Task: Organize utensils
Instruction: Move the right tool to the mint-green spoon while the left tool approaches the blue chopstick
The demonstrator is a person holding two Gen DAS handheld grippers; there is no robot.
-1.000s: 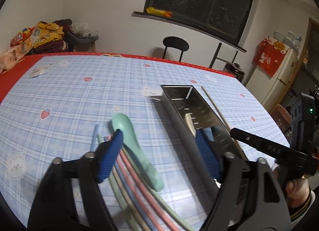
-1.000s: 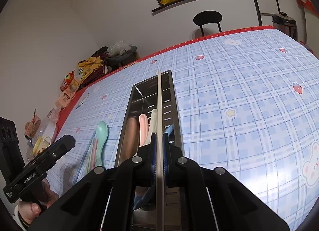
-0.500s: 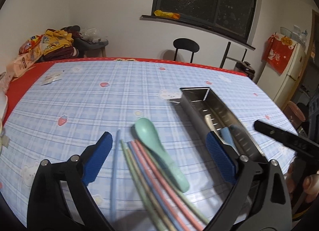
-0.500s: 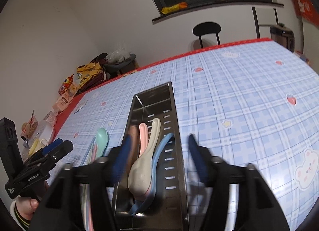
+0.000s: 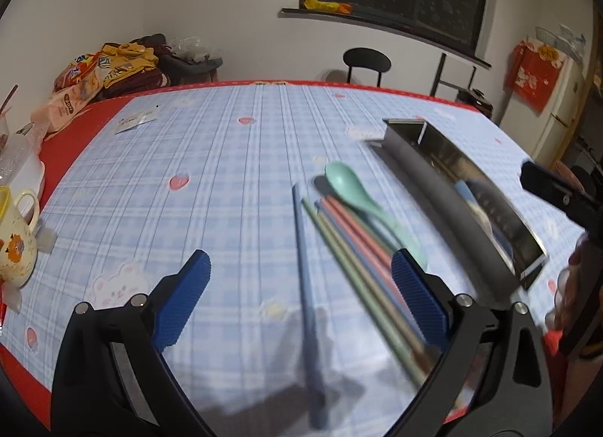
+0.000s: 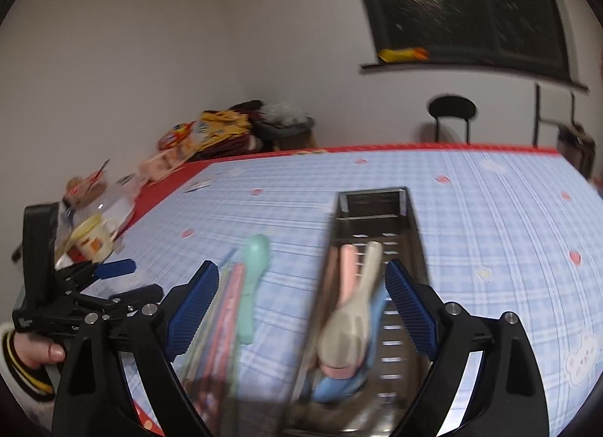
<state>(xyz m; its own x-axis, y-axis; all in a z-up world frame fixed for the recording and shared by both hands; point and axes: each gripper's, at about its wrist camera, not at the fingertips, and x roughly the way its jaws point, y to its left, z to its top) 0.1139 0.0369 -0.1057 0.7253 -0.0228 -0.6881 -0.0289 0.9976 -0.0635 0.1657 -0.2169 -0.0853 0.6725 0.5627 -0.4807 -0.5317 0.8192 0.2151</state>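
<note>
The left gripper (image 5: 299,288), with black arms and blue ribbed pads, tilts down over the blue plaid tablecloth (image 5: 226,173), its jaws spread wide and holding nothing. A loose blue chopstick (image 5: 303,248) lies on the cloth between the pads. Beside it lies a bundle of about four pastel chopsticks (image 5: 361,248), pink, blue and green, touching one mint-green plastic spoon (image 5: 354,192).

The right gripper (image 6: 301,305) points over the long stainless steel utensil tray (image 6: 409,218); its jaws are opening, nothing pressed between them. Three spoons lie in the tray: cream (image 6: 354,309), pink (image 6: 346,275) and blue (image 6: 343,384).

Open cloth stretches left of the chopsticks. A cream mug (image 5: 15,233) stands near the table's left edge.
</note>
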